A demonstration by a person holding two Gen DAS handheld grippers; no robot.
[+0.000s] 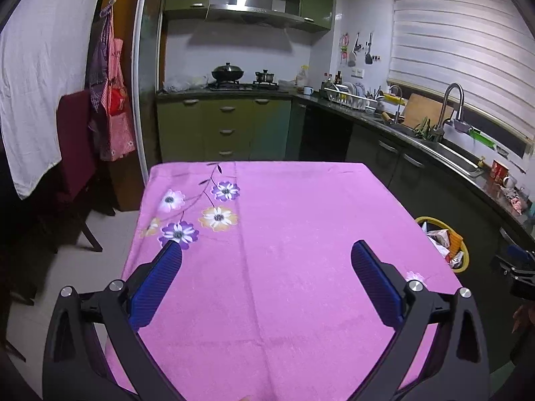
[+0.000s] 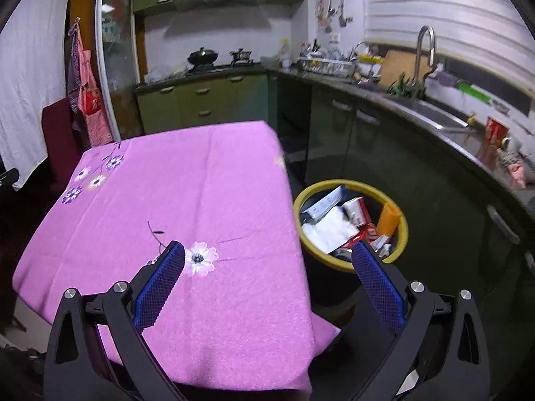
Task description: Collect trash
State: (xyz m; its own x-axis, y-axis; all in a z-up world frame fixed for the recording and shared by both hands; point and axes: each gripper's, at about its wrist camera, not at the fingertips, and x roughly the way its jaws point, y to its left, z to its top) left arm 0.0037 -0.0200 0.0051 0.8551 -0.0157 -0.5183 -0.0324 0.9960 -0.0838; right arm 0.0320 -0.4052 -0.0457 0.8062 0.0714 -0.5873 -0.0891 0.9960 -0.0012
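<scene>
A yellow-rimmed trash bin (image 2: 403, 230) stands on the floor to the right of the table and holds several wrappers and cartons (image 2: 337, 224). It also shows in the left wrist view (image 1: 463, 244). My left gripper (image 1: 267, 250) is open and empty above the pink flowered tablecloth (image 1: 284, 234). My right gripper (image 2: 267, 252) is open and empty over the table's right edge, its right finger (image 2: 378, 284) near the bin's front rim. No loose trash shows on the tablecloth (image 2: 200, 183).
A dark green kitchen counter (image 2: 434, 127) with a sink and tap (image 2: 424, 53) runs along the right. A stove with a wok (image 1: 227, 73) stands at the back. A dark red chair (image 1: 73, 140) and hanging aprons (image 1: 113, 100) are left of the table.
</scene>
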